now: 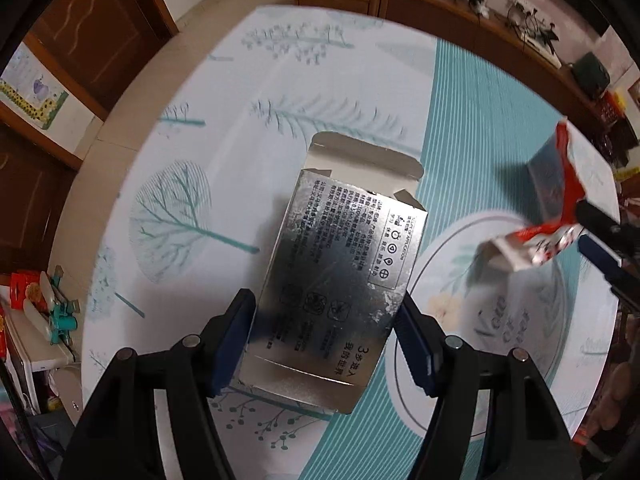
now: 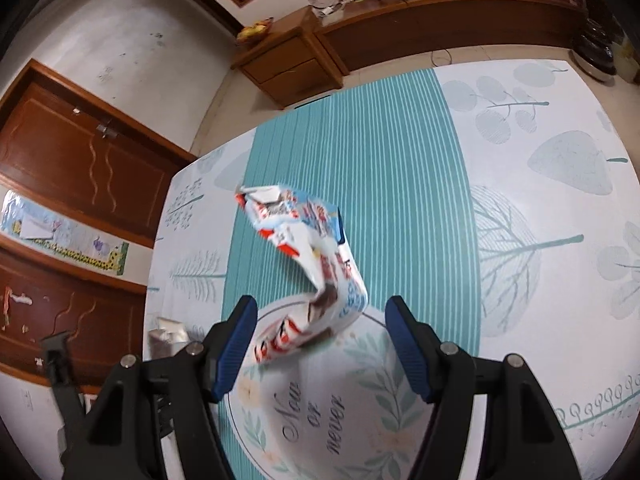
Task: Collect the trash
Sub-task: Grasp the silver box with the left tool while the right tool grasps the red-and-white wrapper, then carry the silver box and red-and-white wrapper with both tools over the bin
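Note:
A flattened silver box (image 1: 340, 264) with black print lies on the patterned tablecloth (image 1: 224, 92), its end flaps open at the far side. My left gripper (image 1: 324, 304) points down over it, and both blue pads (image 1: 240, 320) press on its long sides. A crumpled red, white and blue carton (image 2: 320, 248) lies partly on a white round with "Now or never" lettering (image 2: 320, 412); plate or print, I cannot tell. My right gripper (image 2: 322, 308) straddles the carton's near end. Its left pad touches the carton and its right pad stands clear. In the left wrist view, the right gripper (image 1: 582, 226) is at the carton (image 1: 520, 248).
A teal striped band (image 2: 360, 160) runs across the tablecloth. Wooden cabinets (image 2: 440, 24) with cables and small items line the far wall. A brown door (image 2: 80, 152) is at the left. A low stand with toys (image 1: 56, 316) sits beside the table's left edge.

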Demonstrator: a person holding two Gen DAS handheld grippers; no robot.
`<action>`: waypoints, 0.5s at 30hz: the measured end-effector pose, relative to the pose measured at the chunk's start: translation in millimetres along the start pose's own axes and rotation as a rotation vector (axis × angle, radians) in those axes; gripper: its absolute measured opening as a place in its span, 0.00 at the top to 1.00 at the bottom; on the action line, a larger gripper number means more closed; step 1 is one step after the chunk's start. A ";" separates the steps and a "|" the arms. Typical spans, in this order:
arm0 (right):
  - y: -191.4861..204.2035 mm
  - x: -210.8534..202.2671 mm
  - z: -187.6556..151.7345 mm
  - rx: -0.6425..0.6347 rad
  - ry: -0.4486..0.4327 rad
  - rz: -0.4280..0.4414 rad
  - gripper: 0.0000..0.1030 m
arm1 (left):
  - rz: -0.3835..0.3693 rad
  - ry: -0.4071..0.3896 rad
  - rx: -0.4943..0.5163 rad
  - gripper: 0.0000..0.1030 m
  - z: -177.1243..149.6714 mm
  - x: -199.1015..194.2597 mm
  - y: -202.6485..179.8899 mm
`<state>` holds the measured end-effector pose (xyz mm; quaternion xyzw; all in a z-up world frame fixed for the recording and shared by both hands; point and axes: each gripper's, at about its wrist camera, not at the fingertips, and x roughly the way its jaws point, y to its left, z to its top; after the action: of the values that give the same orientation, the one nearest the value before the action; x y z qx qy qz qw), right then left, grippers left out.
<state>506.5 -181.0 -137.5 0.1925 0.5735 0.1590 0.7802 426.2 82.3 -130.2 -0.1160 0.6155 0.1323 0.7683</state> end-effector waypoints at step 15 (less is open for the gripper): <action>-21.0 -39.6 -49.2 0.073 -0.030 0.064 0.87 | -0.040 -0.081 0.045 0.35 -20.2 -48.3 1.9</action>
<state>448.5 -212.2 -127.8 0.2415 0.5606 0.1598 0.7758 397.1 74.3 -87.4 -0.1054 0.5842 0.1078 0.7975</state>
